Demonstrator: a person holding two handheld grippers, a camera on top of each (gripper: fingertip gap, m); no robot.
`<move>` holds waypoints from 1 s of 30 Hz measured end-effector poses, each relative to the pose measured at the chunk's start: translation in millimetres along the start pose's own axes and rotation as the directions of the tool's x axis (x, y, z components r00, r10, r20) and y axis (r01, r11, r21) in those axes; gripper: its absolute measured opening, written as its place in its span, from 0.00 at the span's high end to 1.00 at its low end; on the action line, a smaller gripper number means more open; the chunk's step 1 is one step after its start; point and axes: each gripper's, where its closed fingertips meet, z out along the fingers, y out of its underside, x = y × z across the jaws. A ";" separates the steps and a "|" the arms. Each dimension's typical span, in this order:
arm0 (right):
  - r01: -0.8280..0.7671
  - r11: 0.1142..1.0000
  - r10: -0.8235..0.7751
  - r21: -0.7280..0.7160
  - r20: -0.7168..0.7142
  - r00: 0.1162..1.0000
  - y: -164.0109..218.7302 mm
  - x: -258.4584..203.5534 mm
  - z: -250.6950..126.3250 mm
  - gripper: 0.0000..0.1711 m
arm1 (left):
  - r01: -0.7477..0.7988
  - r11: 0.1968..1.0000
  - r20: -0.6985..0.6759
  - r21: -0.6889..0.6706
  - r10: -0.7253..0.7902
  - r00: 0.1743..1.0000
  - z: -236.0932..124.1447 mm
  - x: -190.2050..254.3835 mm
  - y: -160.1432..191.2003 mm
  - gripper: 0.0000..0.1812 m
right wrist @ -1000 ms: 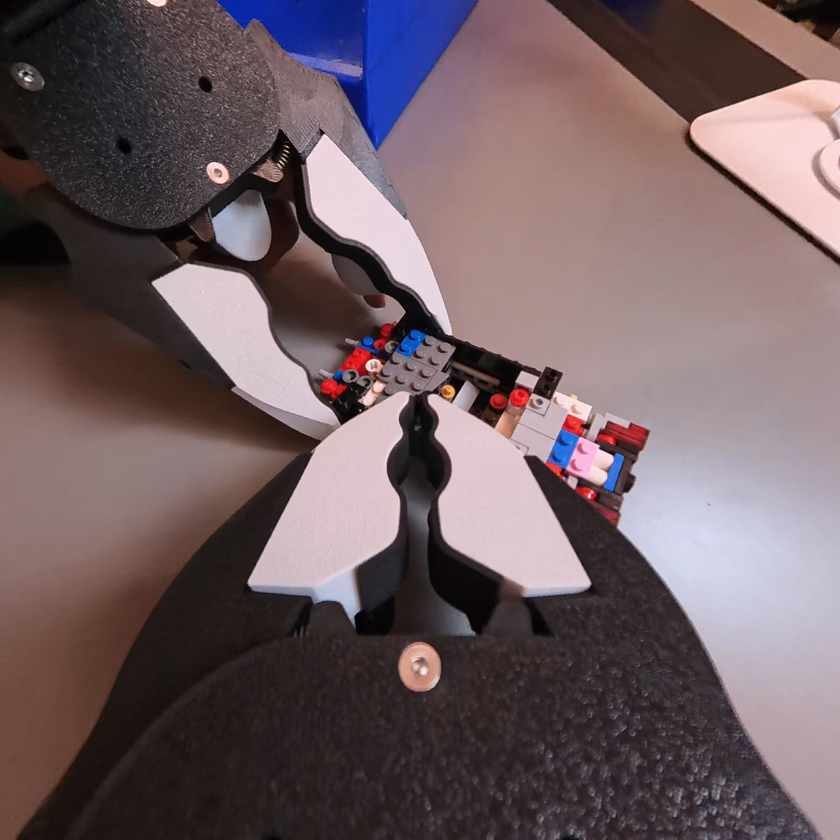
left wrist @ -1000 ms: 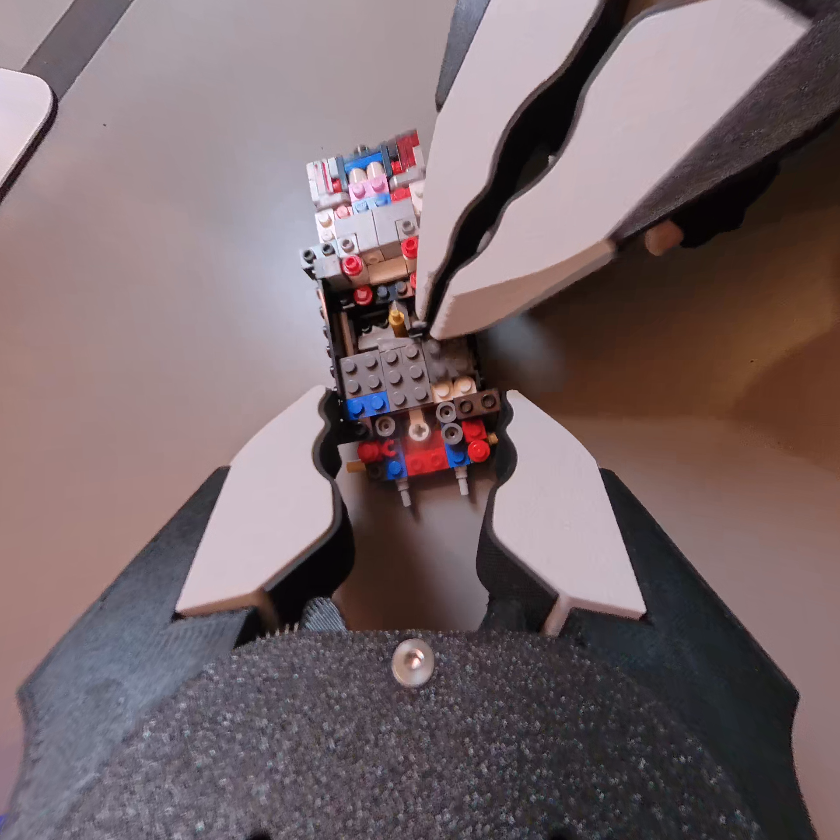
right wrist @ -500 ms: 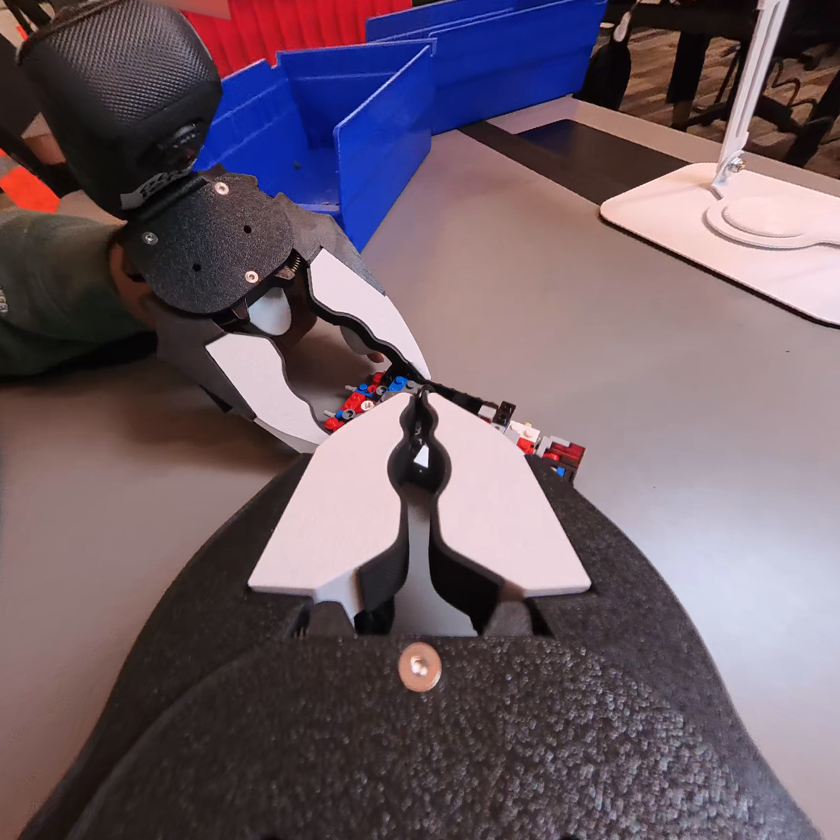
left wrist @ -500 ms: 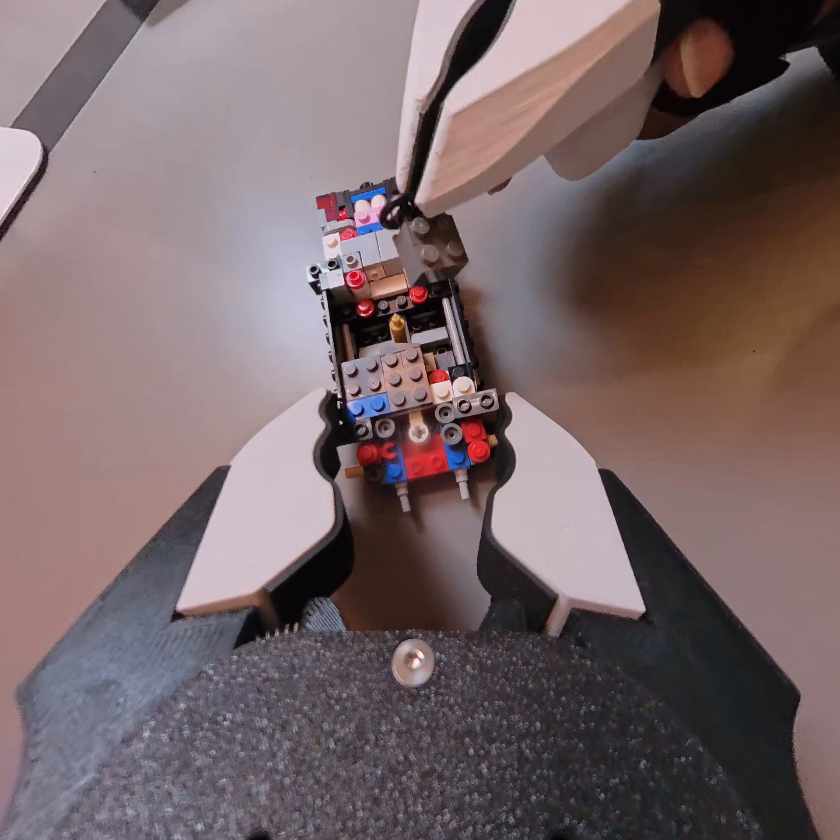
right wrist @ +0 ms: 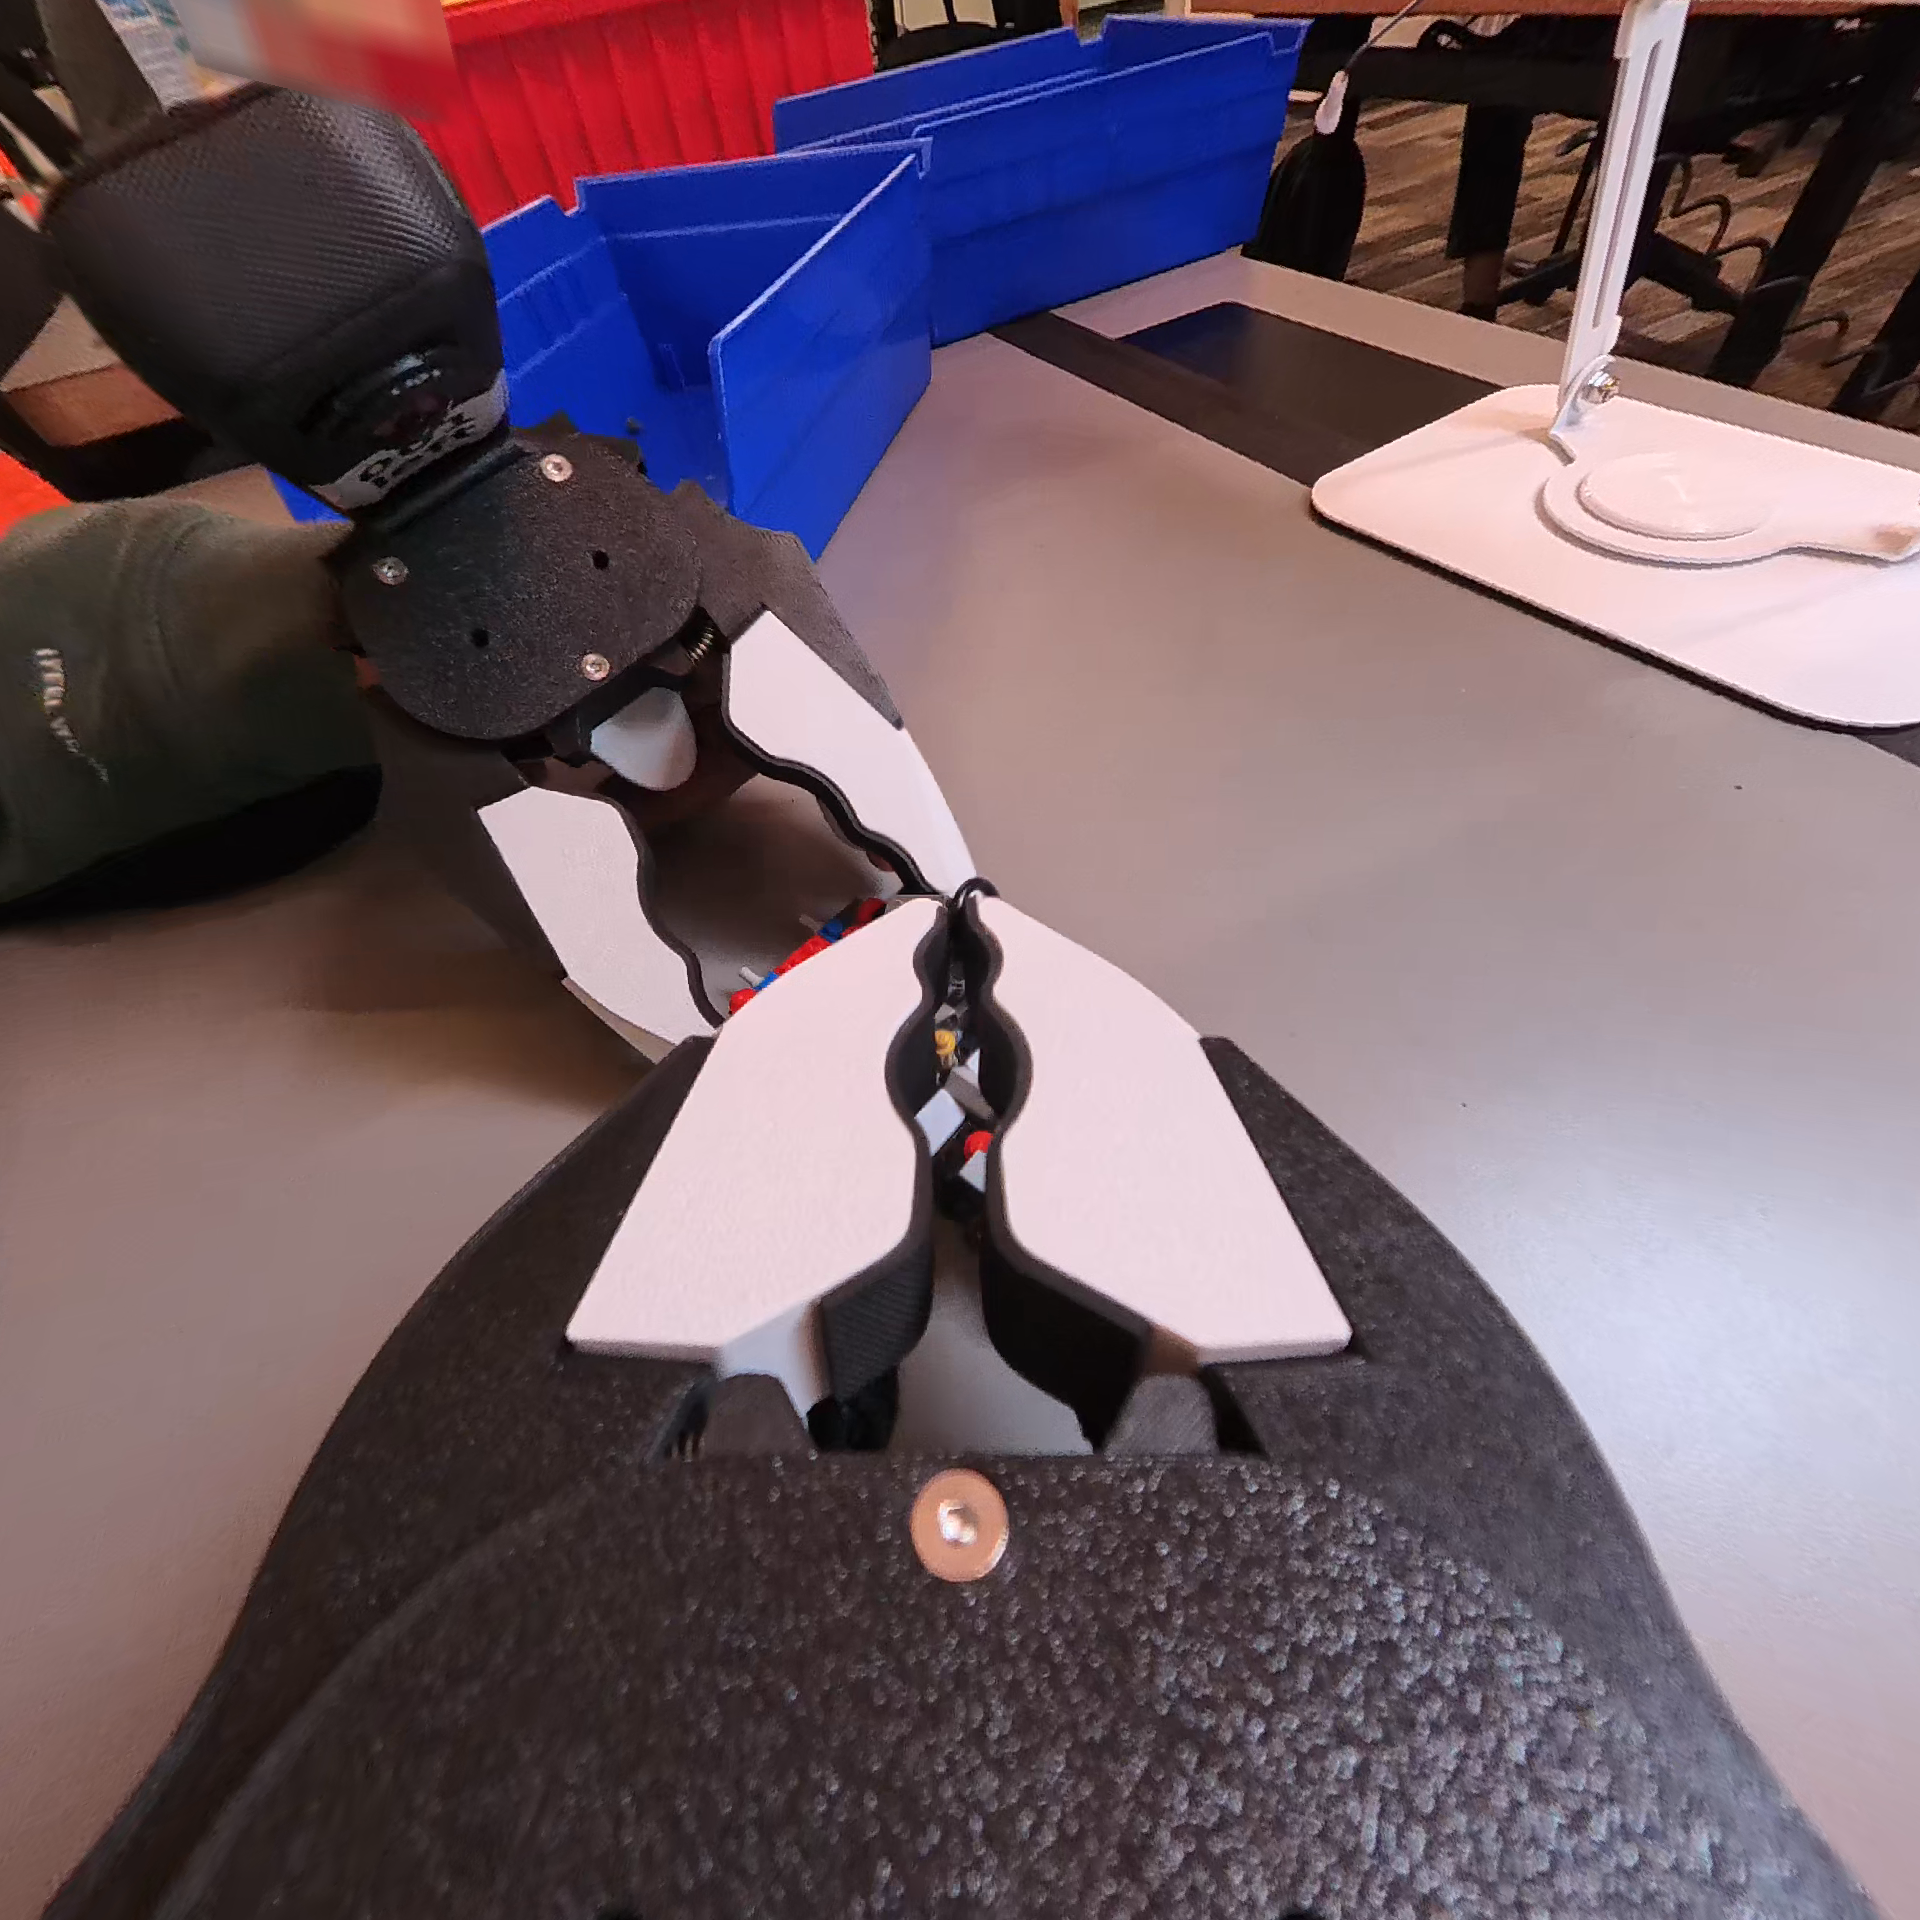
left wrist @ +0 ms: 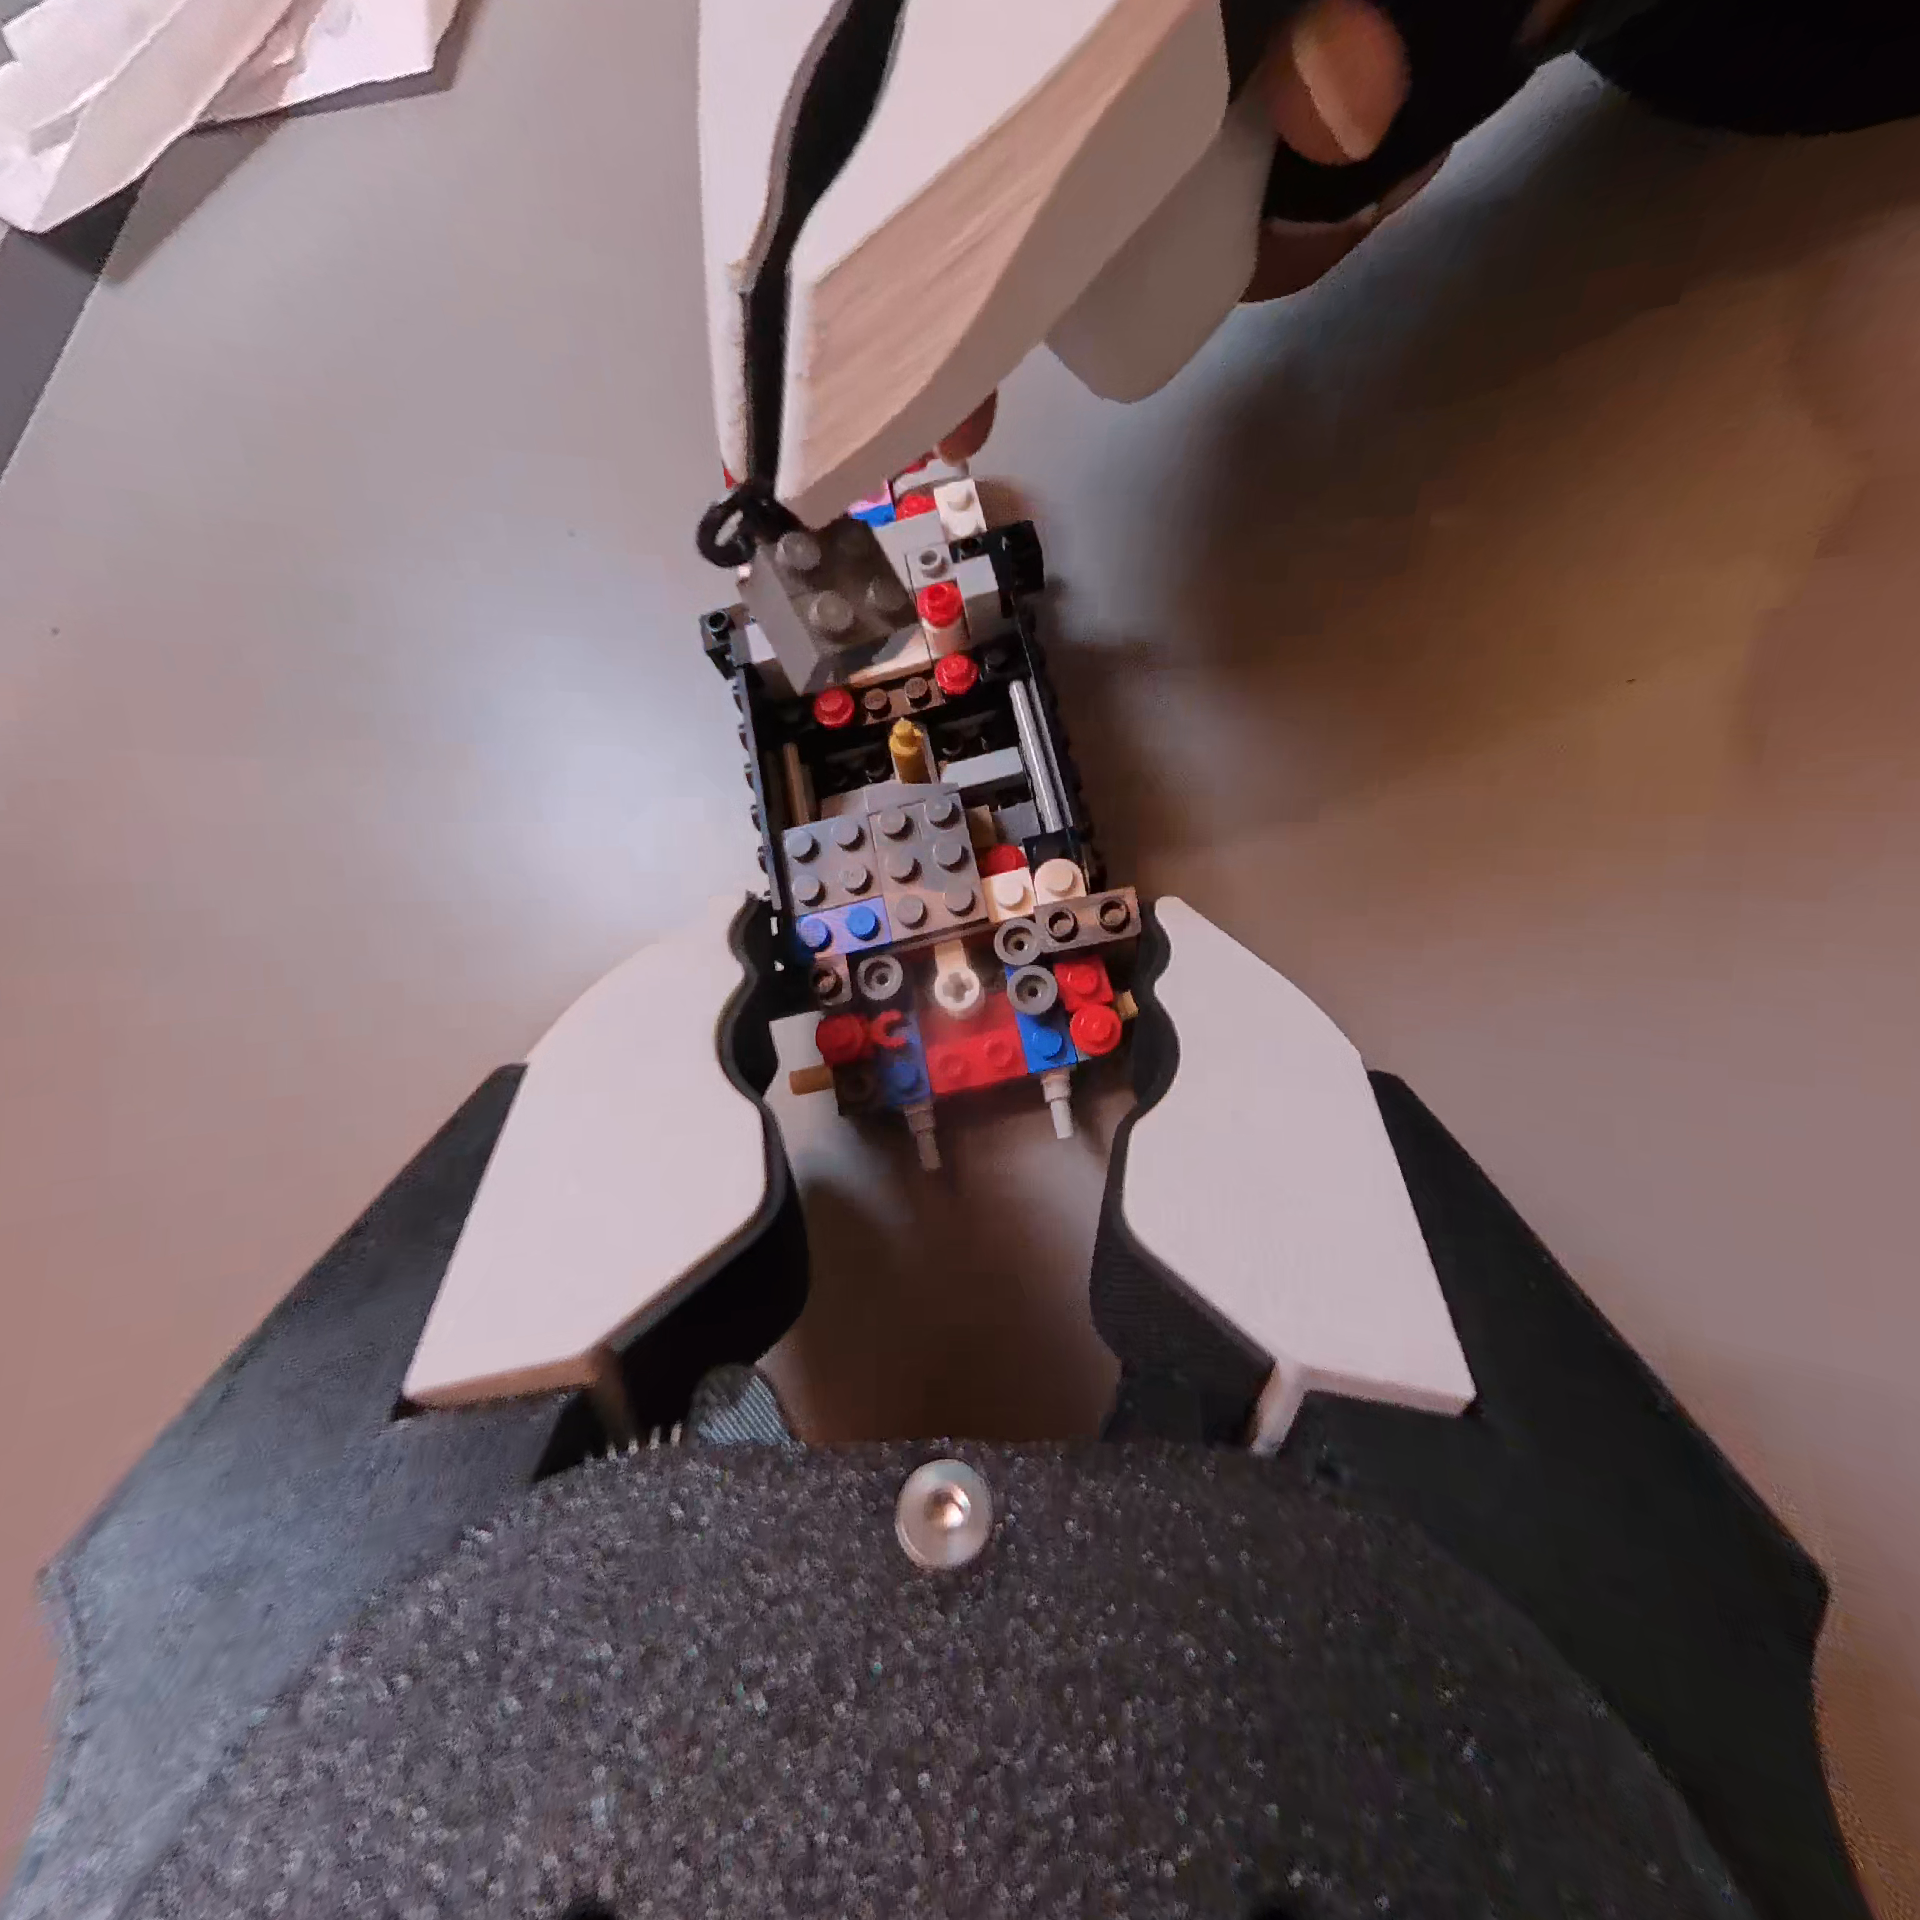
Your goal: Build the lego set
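Right gripper point(left wrist: 764, 488) pinches grey brick point(left wrist: 831, 603); left gripper point(left wrist: 951, 997) braces model point(left wrist: 925, 831).

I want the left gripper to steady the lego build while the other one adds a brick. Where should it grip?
Grip the lego build at its near end, across the two long black side walls, coming in low along the table. Those sides look straight and parallel, and the left gripper already straddles them there, clear of the right gripper and its grey brick.
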 end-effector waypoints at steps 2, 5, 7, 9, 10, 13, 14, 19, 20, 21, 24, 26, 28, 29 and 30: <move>-0.001 1.000 0.001 0.006 -0.005 1.000 -1.4 1.1 -1.0 0.99 | -0.010 1.000 -0.013 0.011 0.010 1.000 0.9 -2.8 -0.6 0.63; -0.009 1.000 0.010 0.016 -0.006 1.000 -2.6 2.2 -2.2 0.99 | -0.015 1.000 0.011 0.020 0.015 1.000 -0.2 -8.4 -0.1 0.63; -0.017 1.000 0.018 0.019 -0.007 1.000 -2.4 3.4 -2.5 0.99 | -0.020 0.999 0.033 0.033 0.019 0.999 -2.2 -10.4 -0.9 0.63; -0.026 0.999 0.026 0.021 -0.002 1.000 -1.9 3.8 -2.4 0.99 | -0.014 0.999 0.051 0.036 0.013 0.999 -2.9 -12.2 -0.9 0.62; -0.029 0.999 0.029 0.022 0.000 1.000 -1.7 3.9 -2.4 0.99 | -0.015 0.999 0.058 0.035 0.013 0.998 -2.9 -12.7 -0.6 0.63; -0.028 0.999 0.028 0.024 -0.005 1.000 -2.0 5.1 -3.0 0.99 | -0.017 0.999 0.070 0.036 0.014 0.997 -2.6 -13.1 -0.6 0.63; -0.028 0.999 0.028 0.025 -0.008 1.000 -2.3 5.7 -3.4 0.99 | -0.017 0.999 0.078 0.039 0.014 0.997 -2.9 -13.8 -0.7 0.63; -0.041 0.998 0.042 0.045 -0.016 0.999 -5.6 9.0 -6.6 0.99 | 0.008 0.995 0.112 0.100 -0.019 0.994 -13.2 -15.7 -6.0 0.60; -0.047 0.998 0.047 0.051 -0.015 0.999 -6.6 9.6 -7.3 0.99 | 0.021 0.992 0.122 0.125 -0.036 0.992 -17.0 -16.9 -8.5 0.61; -0.053 0.997 0.054 0.056 -0.014 0.998 -7.4 10.3 -8.0 0.99 | 0.031 0.988 0.134 0.152 -0.052 0.990 -20.9 -17.9 -11.7 0.62; -0.073 0.995 0.073 0.063 -0.010 0.997 -7.8 11.8 -8.6 0.99 | 0.052 0.974 0.150 0.219 -0.086 0.985 -29.7 -17.2 -20.3 0.65; -0.081 0.995 0.081 0.066 -0.003 0.997 -8.0 11.0 -8.4 0.99 | 0.054 0.966 0.161 0.254 -0.097 0.982 -33.2 -16.1 -27.0 0.68; -0.085 0.994 0.085 0.069 0.006 0.996 -8.7 8.6 -7.9 0.99 | 0.049 0.955 0.169 0.291 -0.102 0.980 -36.7 -14.5 -35.9 0.71; -0.086 0.994 0.086 0.070 0.011 0.996 -8.9 6.9 -7.5 0.99 | 0.045 0.951 0.179 0.307 -0.104 0.978 -38.5 -14.6 -39.8 0.74; -0.087 0.994 0.086 0.068 0.018 0.996 -8.9 4.9 -6.8 0.99 | 0.038 0.946 0.190 0.322 -0.104 0.976 -40.0 -14.7 -43.2 0.76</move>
